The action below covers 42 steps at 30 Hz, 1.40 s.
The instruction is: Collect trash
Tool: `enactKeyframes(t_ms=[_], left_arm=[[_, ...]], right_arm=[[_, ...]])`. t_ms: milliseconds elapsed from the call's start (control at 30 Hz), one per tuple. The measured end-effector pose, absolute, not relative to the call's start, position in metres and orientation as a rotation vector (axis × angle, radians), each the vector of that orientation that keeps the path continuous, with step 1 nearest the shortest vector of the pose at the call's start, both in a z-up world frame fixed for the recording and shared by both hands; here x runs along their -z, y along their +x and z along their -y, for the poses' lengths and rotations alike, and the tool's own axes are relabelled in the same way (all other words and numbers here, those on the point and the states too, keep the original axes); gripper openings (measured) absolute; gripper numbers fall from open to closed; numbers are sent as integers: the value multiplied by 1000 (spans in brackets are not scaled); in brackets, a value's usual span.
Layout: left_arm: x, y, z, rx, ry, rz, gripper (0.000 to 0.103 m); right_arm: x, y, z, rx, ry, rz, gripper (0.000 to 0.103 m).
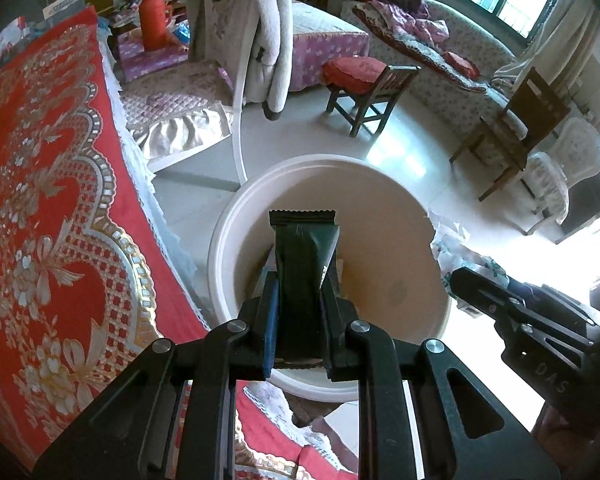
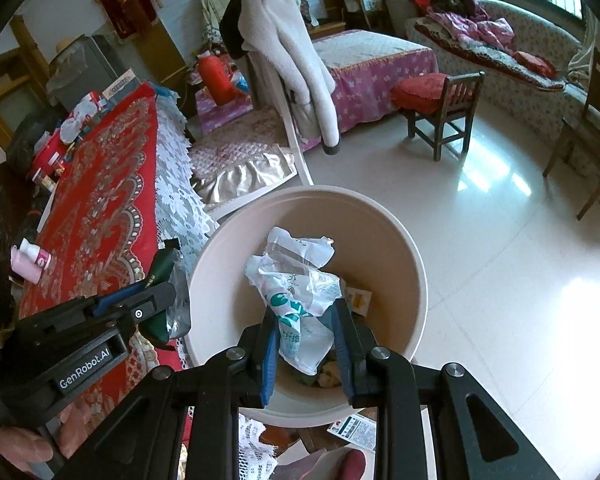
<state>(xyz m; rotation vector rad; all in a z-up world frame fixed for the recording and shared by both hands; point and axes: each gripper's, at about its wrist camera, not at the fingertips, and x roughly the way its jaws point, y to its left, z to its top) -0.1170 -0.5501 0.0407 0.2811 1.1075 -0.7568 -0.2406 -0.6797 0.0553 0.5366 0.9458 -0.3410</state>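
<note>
Left gripper (image 1: 299, 280): its jaws are closed on a dark green wrapper (image 1: 303, 256), which is pinched between the blue pads and stands up out of them, its crimped end pointing far.
Dark green wrapper, place: it is held over the open mouth of the cream bin (image 1: 228, 240), toward the bin's left side; in the right wrist view the same wrapper (image 2: 160, 276) is seen at the bin's left rim, beside the lace edge of the red tablecloth (image 2: 100, 208).
Right gripper (image 2: 306, 320): its jaws are closed on a crumpled white bag (image 2: 296, 280) with teal print, gripped low down while the upper part fans out above the fingers.
Crumpled white bag, place: it is held above the inside of the bin (image 2: 416, 280), roughly over its middle; in the left wrist view it (image 1: 456, 248) is seen at the bin's right rim.
Bin: it stands on the pale tiled floor (image 2: 500, 280), just right of the table draped in the red cloth (image 1: 52, 220).
Bin contents: a small paper scrap (image 2: 358, 300) and some yellowish bits are seen at the bottom; what they are cannot be told.
Table: a small pink bottle (image 2: 30, 262) is lying on its side near the left edge.
Far background: a small wooden chair with a red cushion (image 2: 440, 112) and a white fleecy coat (image 2: 284, 60) hung over a chair back are seen.
</note>
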Motion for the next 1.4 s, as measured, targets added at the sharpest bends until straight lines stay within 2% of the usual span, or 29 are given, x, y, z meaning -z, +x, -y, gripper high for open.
enactKeyframes(t_ms=[533, 733, 767, 800, 833, 967, 1300, 1400], left_arm=[[-30, -114, 546, 760, 249, -1139, 16], [-32, -112, 545, 779, 205, -1150, 26], [-31, -112, 545, 784, 203, -1155, 35], [-31, -112, 545, 789, 199, -1158, 45], [-31, -112, 544, 793, 190, -1158, 48], [-33, -114, 543, 788, 186, -1148, 58], [-45, -121, 537, 738, 224, -1083, 59], [-55, -122, 531, 725, 219, -1050, 59]], right_arm=[[-40, -230, 679, 336, 556, -994, 24], [-36, -228, 680, 345, 561, -1005, 30], [-36, -228, 680, 344, 564, -1006, 31], [-35, -228, 681, 347, 567, -1007, 36], [-35, -229, 681, 349, 568, -1006, 41], [-34, -233, 682, 356, 585, -997, 42], [-41, -243, 679, 382, 569, -972, 43], [-47, -246, 675, 399, 542, -944, 46]])
